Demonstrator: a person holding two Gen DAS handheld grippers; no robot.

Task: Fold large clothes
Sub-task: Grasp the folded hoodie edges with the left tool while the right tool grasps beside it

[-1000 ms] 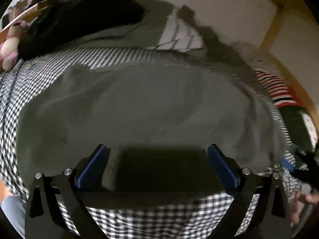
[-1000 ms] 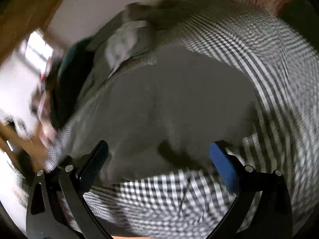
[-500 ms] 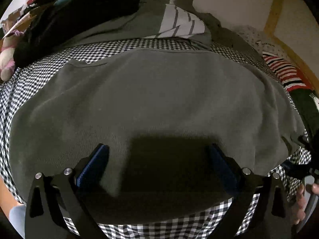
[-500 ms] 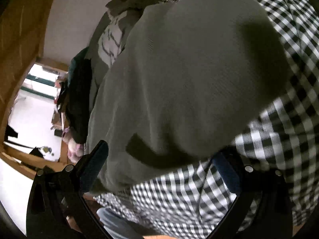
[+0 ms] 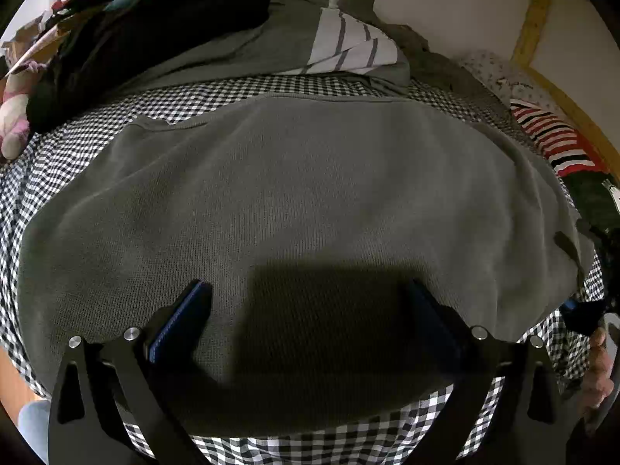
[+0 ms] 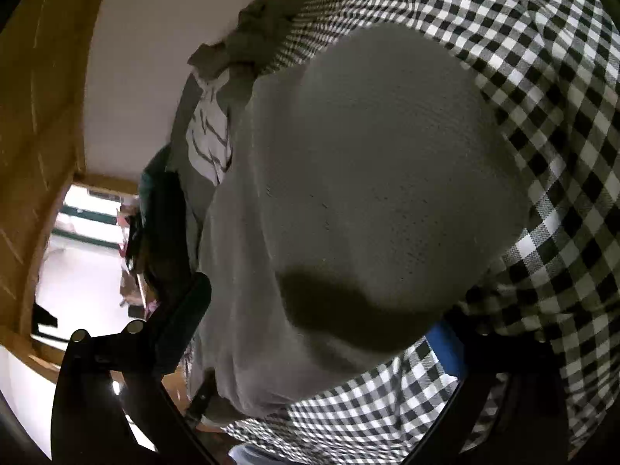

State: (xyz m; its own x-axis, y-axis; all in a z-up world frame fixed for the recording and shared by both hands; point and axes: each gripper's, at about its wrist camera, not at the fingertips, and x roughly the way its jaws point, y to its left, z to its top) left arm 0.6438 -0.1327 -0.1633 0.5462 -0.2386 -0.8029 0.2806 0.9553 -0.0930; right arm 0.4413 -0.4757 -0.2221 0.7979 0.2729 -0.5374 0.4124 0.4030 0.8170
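Sweater (image 5: pixel 310 201), grey knit, lies flat on checked bedspread (image 5: pixel 58 162) near its front edge, left gripper (image 5: pixel 310 310) and right gripper (image 6: pixel 321 310) both wide, empty, poised low, probably to pinch the near hem.

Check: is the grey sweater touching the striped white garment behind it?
Apart. Left wrist view shows checkered sheet between grey sweater and striped white garment.
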